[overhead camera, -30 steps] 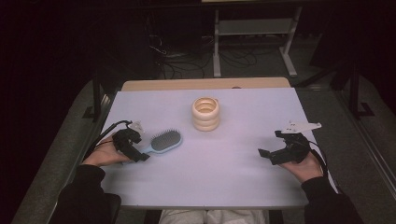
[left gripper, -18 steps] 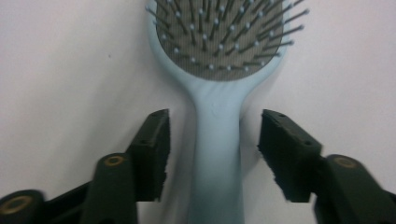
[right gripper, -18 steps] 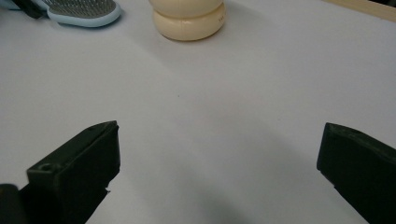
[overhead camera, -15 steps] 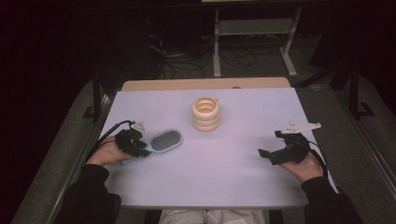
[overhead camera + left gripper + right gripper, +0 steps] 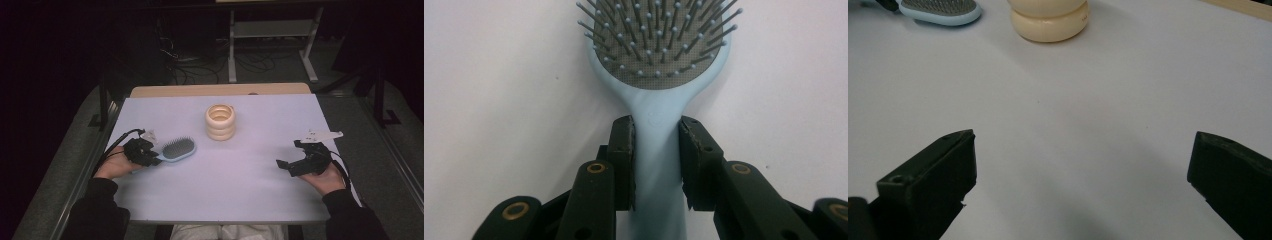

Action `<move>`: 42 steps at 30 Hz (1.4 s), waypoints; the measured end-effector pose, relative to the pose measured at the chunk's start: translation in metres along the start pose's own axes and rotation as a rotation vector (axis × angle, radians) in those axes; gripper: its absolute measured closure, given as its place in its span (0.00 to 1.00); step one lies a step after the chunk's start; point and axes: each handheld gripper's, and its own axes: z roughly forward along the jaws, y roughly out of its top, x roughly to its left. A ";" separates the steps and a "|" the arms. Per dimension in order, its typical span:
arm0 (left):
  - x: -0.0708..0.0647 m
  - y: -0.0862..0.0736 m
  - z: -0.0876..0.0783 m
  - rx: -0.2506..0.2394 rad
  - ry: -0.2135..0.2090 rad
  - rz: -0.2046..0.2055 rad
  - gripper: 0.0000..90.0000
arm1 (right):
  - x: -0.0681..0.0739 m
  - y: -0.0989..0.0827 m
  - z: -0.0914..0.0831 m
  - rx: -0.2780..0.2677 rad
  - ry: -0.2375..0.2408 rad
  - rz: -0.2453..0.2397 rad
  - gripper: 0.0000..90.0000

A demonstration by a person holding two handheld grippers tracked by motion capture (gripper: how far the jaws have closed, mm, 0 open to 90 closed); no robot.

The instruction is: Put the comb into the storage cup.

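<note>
The brush (image 5: pixel 176 149) lies flat on the left part of the counter (image 5: pixel 240 190), bristles up, its pale blue head pointing toward the middle and its handle toward the person's left hand (image 5: pixel 111 167). The left tool (image 5: pixel 656 165) has just been closing its jaws, and the brush handle is between them. In the left gripper view both black pads press against the sides of the narrow handle, just below where it widens into the oval head, so the left tool is clamped on the brush. In the high view the same tool (image 5: pixel 150 157) sits at the handle end, low on the counter, with its cable trailing off to the left edge.

A stack of cream rings (image 5: pixel 220 121) stands upright near the far middle of the counter, apart from the brush head. The right gripper view shows the base of the rings (image 5: pixel 1049 20) and an edge of the brush (image 5: pixel 940 12) at the top.

The right tool (image 5: pixel 292 162) rests on the right side of the counter, held by the right hand (image 5: pixel 327 177), well apart from the brush and rings. Its jaws stand wide apart with only bare counter between them (image 5: pixel 1080 165), so it is released and grasps nothing.
</note>
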 end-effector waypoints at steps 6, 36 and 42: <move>-0.002 -0.001 -0.005 -0.013 0.016 0.006 0.78 | 0.000 0.000 0.000 -0.002 -0.002 0.000 0.00; -0.021 0.035 -0.046 -0.091 0.061 0.104 0.78 | 0.001 0.000 -0.004 -0.010 -0.012 0.007 0.00; -0.022 0.042 -0.058 -0.103 0.076 0.110 0.78 | 0.001 0.000 -0.005 -0.011 -0.012 0.004 0.00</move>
